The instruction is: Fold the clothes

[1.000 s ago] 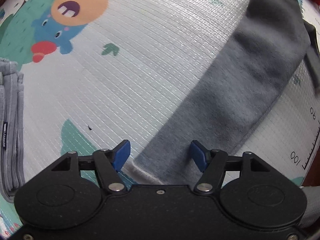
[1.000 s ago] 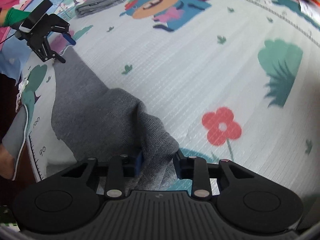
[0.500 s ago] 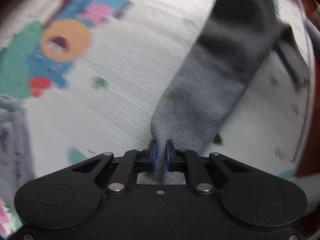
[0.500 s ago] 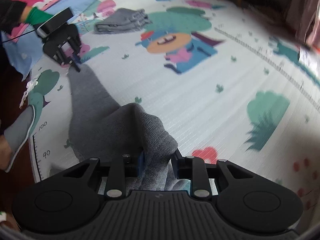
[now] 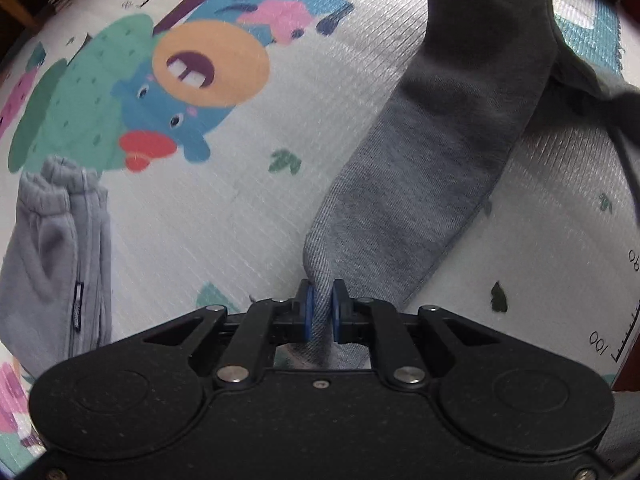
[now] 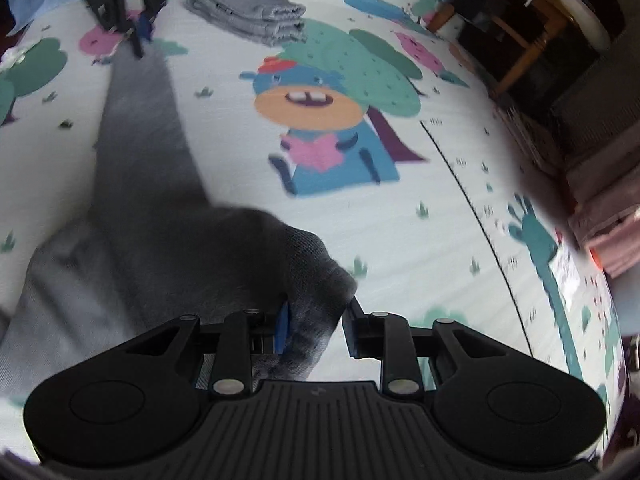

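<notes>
A dark grey garment (image 5: 432, 184) hangs stretched between my two grippers above a cartoon play mat (image 5: 224, 208). My left gripper (image 5: 320, 308) is shut on one narrow end of it, the cloth pinched between the blue pads. My right gripper (image 6: 314, 330) is shut on a thick bunch at the other end (image 6: 308, 276). In the right wrist view the garment (image 6: 140, 152) runs away to the left gripper (image 6: 138, 28) at the top left.
A folded light grey garment (image 5: 52, 256) lies on the mat at the left, also visible in the right wrist view (image 6: 248, 12). Wooden furniture (image 6: 532, 28) stands beyond the mat's far right edge. A ruler print (image 5: 624, 336) runs along the mat's edge.
My left gripper closed on the garment's end and lifted it off the mat. My right gripper rose too, so the garment now hangs stretched between them.
</notes>
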{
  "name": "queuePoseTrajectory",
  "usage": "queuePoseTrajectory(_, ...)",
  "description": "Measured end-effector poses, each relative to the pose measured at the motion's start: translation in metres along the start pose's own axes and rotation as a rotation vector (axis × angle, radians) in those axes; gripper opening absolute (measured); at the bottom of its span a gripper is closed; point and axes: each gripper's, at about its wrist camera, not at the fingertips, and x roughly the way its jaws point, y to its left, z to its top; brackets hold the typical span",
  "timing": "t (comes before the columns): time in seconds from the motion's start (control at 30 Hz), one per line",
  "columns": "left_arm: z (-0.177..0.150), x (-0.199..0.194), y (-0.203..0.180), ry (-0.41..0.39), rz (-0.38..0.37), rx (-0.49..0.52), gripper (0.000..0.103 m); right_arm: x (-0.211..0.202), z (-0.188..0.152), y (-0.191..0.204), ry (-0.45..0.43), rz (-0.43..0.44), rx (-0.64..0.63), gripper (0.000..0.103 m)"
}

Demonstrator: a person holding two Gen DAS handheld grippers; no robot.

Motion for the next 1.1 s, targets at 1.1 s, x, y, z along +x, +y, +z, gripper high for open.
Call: queuePoseTrajectory(1.1,-0.023,0.001,-0.092,-0.111,0.168,0.442,0.007,-0.055,-0.141,0.095,-0.018,-0.162,-0.308,0.001)
